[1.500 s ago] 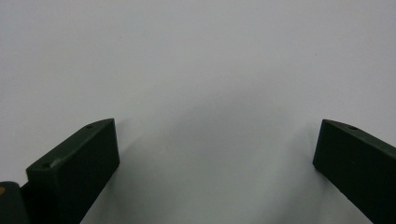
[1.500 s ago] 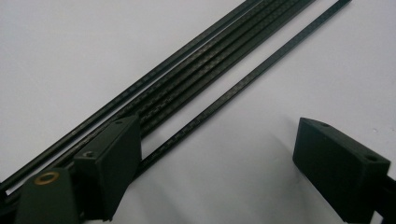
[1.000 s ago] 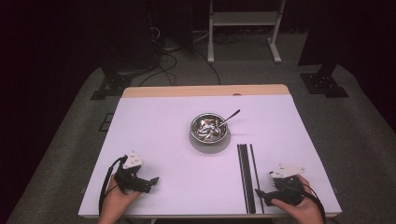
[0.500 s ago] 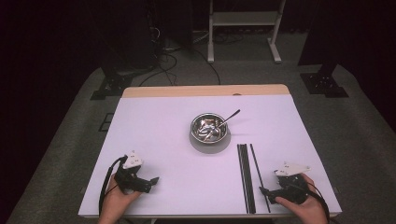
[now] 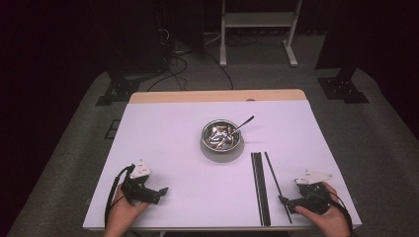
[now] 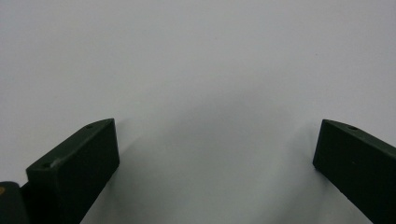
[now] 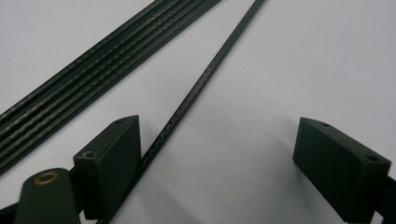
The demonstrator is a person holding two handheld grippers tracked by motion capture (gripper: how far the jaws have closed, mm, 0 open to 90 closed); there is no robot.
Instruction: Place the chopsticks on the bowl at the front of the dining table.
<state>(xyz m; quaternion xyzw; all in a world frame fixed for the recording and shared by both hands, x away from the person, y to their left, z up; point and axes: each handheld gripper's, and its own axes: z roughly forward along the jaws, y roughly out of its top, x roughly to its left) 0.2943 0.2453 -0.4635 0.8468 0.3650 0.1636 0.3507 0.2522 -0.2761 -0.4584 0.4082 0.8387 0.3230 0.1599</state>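
Observation:
A metal bowl [image 5: 221,137] holding a spoon and other metal pieces stands mid-table. To its near right lies a bundle of thin black rods [image 5: 259,187] [image 7: 93,51], with a single black rod [image 5: 275,183] [image 7: 205,77] slightly apart on its right. My right gripper [image 5: 285,200] [image 7: 217,149] is open low over the near end of that single rod, which runs just inside one jaw. My left gripper [image 5: 161,191] [image 6: 215,154] rests open at the near left, with bare table between its jaws.
The white table top [image 5: 168,143] has a wooden strip [image 5: 217,96] along its far edge. Beyond it are dark floor, cables and a white stand [image 5: 257,22]. Both hands sit close to the table's near edge.
My right gripper has drifted slightly to the right along the near edge. The left gripper, bowl and rods have not moved.

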